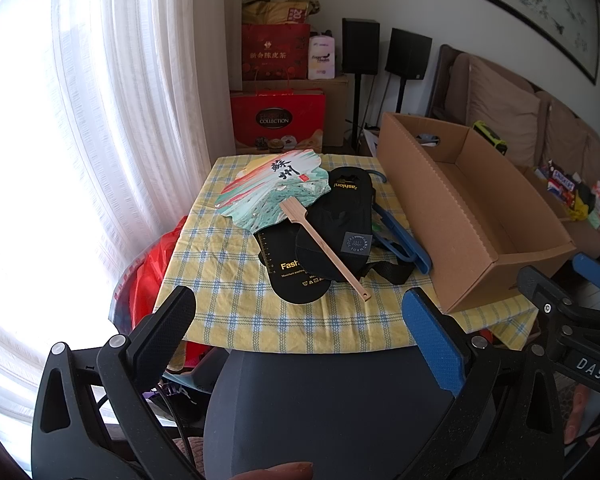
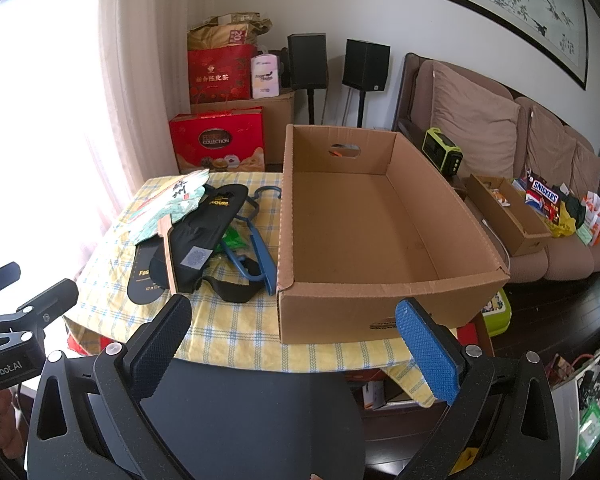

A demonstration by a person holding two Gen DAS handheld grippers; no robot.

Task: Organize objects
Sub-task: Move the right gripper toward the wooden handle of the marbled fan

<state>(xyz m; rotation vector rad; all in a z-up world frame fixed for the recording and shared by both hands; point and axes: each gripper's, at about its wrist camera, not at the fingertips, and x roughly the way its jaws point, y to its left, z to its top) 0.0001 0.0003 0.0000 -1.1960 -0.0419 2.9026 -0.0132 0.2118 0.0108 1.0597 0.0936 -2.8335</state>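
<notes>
Left gripper point(image 1: 300, 312) and right gripper point(image 2: 296, 322) both spread wide, holding nothing. Cardboard box point(image 2: 380, 216) on checked tablecloth point(image 2: 236, 332): empty. Beside it, piled: fan point(image 1: 276, 188), socks point(image 1: 340, 216), blue hanger point(image 2: 260, 256)

A small table point(image 1: 236, 320) carries everything, covered by a yellow cloth with a blue and white check; the cloth hangs over the near edge. On the right side stands an open cardboard box point(image 2: 364, 300) with a hand slot in its far wall, its inside bare. Just left of the box lies a heap: a paper fan point(image 1: 276, 188) with a wooden handle on top, black socks point(image 1: 340, 224) on their black card packaging beneath it, a blue clothes hanger point(image 2: 256, 248) against the box wall, and a black strap point(image 2: 232, 290) at the near edge of the heap.
</notes>
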